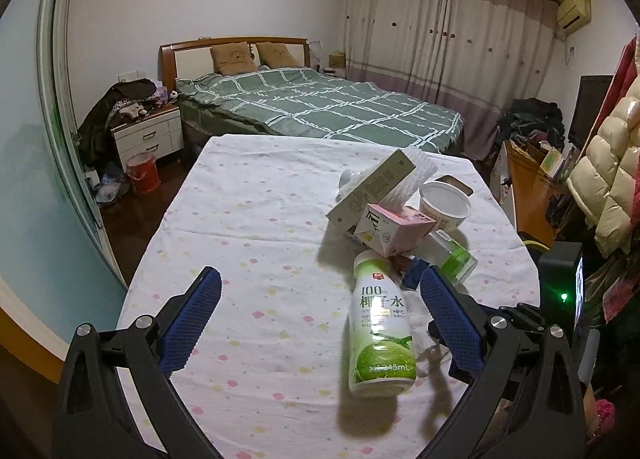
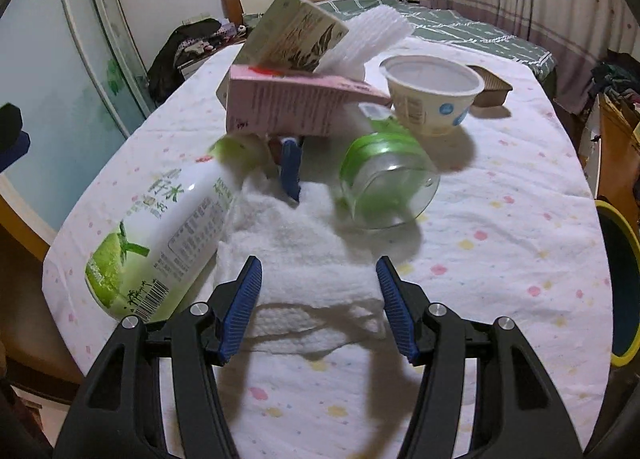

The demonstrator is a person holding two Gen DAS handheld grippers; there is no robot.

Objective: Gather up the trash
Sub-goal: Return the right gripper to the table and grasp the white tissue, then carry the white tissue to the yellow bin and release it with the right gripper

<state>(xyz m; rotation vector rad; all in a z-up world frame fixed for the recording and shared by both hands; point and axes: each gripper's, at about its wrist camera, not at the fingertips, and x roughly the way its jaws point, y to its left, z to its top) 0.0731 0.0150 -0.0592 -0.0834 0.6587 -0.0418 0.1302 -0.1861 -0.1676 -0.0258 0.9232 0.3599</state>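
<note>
1. The left gripper (image 1: 320, 299) tilts down over the table (image 1: 240, 219), its jaws spread wide and gripping nothing; the coconut water bottle (image 1: 380, 335) lies on its side between the fingers, untouched.
2. The right gripper (image 2: 319, 299) pitches more steeply down, jaws apart and empty, poised above a crumpled white paper towel (image 2: 304, 243) (its shadow falls on the towel).
3. Beyond lie a clear jar (image 2: 384, 183) on its side, a pink carton (image 2: 288, 107), a paper cup (image 2: 432, 95) and a cream box (image 2: 292, 35) leaning on white foam netting (image 2: 372, 35).
</note>
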